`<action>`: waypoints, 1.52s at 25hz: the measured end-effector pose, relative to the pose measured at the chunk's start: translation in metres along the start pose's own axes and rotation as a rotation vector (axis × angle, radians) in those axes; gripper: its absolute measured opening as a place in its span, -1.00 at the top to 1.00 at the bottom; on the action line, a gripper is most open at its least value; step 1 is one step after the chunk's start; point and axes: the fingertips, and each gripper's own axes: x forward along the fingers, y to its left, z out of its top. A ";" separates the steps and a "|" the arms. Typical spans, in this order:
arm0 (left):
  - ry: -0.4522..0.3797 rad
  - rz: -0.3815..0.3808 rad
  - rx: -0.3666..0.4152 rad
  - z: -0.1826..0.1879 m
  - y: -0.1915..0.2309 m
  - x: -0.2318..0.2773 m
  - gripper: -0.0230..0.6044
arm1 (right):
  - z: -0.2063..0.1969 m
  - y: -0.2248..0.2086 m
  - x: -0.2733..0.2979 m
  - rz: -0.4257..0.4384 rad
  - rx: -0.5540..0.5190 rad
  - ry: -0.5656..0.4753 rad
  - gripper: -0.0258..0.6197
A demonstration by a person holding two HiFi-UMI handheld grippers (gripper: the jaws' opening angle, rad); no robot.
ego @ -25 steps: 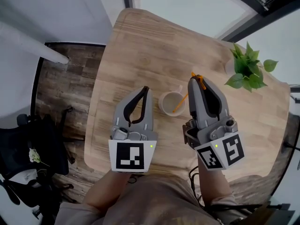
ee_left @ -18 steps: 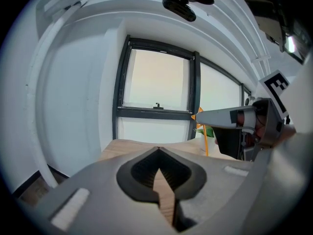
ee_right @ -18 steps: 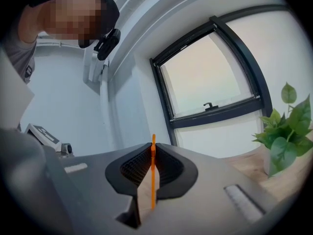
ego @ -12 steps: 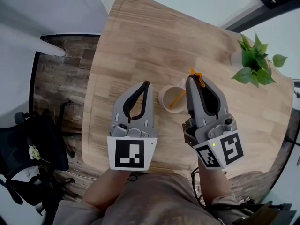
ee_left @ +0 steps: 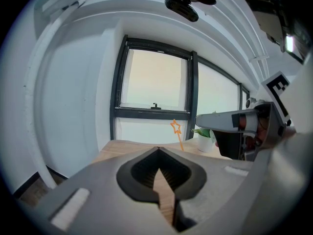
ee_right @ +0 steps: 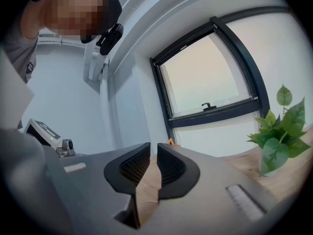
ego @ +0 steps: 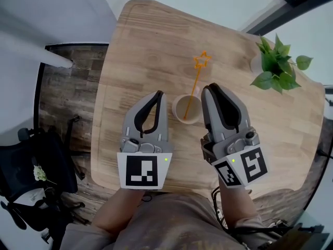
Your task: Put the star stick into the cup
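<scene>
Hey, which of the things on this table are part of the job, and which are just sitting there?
Part of the job:
star stick, standing in the cup
right gripper, jaws apart, empty, beside the cup

Just there:
potted plant, at the table edge
left gripper, shut on nothing

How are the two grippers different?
The left gripper has its jaws shut; the right gripper has its jaws a little apart. The left gripper is on the cup's left, the right gripper on its right. Both are grey and hold nothing.
</scene>
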 end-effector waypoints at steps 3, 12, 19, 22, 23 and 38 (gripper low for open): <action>-0.011 -0.002 0.009 0.007 -0.007 -0.009 0.93 | 0.006 0.005 -0.010 0.003 -0.003 -0.011 0.70; -0.107 0.017 0.033 0.047 -0.031 -0.046 0.93 | 0.046 0.024 -0.053 0.002 -0.062 -0.091 0.73; -0.201 0.054 0.087 0.087 -0.053 -0.095 0.93 | 0.083 0.044 -0.100 -0.019 -0.132 -0.142 0.82; -0.243 0.064 0.106 0.104 -0.066 -0.117 0.93 | 0.100 0.052 -0.119 -0.024 -0.156 -0.173 0.84; -0.252 0.068 0.111 0.108 -0.069 -0.123 0.93 | 0.106 0.055 -0.125 -0.023 -0.166 -0.182 0.85; -0.372 0.085 0.179 0.158 -0.108 -0.185 0.93 | 0.160 0.084 -0.185 -0.028 -0.275 -0.291 0.85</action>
